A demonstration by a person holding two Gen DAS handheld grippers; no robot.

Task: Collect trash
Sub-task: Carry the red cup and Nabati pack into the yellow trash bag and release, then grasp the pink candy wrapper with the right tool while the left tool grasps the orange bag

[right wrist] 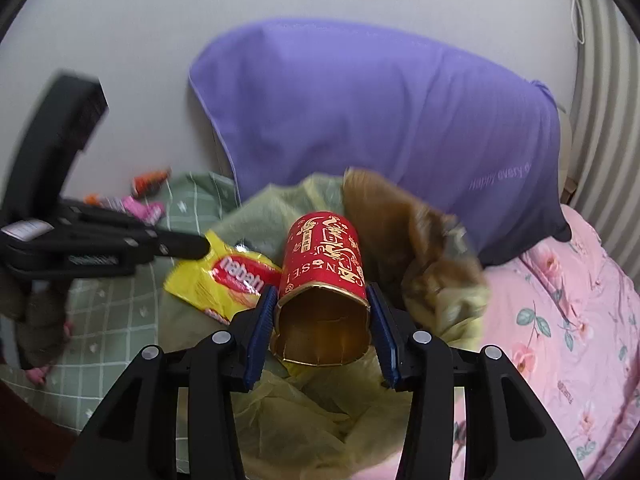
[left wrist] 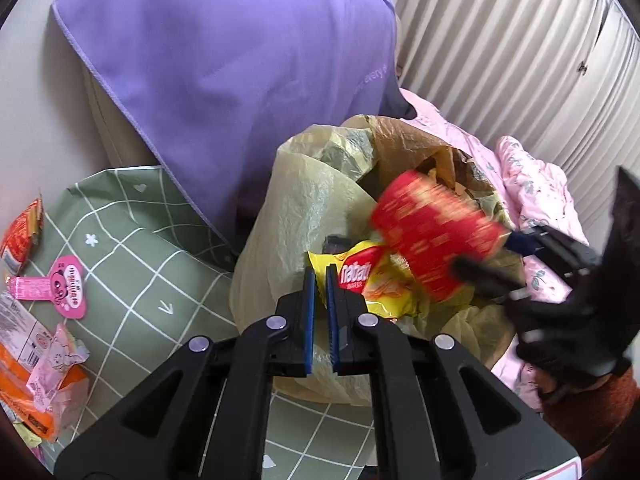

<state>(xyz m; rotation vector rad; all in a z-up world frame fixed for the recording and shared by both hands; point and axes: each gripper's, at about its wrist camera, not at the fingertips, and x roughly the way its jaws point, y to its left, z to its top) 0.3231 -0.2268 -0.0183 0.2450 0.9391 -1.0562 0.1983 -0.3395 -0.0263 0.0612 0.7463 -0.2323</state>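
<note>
The right gripper point(right wrist: 322, 312) holds a red paper cup point(right wrist: 322, 276) with gold lettering, its two blue-padded fingers point(right wrist: 262, 332) pressed against opposite sides of the cup near the open rim, which is squashed slightly out of round. The cup lies tilted, its gold-lined mouth facing the right wrist camera and its base pointing away over the open top of a yellowish plastic trash bag point(right wrist: 304, 408). In the left wrist view the same cup shows as a blurred red shape above the bag's opening, just over a yellow wafer wrapper point(left wrist: 376, 284) that lies in the mouth of the bag. The left gripper point(left wrist: 321, 280) has its fingers closed together with nothing between them; its tips sit at the near edge of the bag, just beside the yellow wrapper. The bag stands on a green checked mat point(left wrist: 132, 248), with a crumpled brown part of its plastic on the far side. More litter lies on the mat at the left of the left wrist view: a pink tag-shaped wrapper point(left wrist: 64, 288), an orange packet point(left wrist: 24, 396) with a pale pink wrapper on it, and a red-orange wrapper point(left wrist: 20, 236) nearer the wall. Behind the bag a purple cloth point(left wrist: 224, 72) is draped over something upright against the wall, and a pink floral quilt point(right wrist: 560, 320) lies to the right of the bag.
</note>
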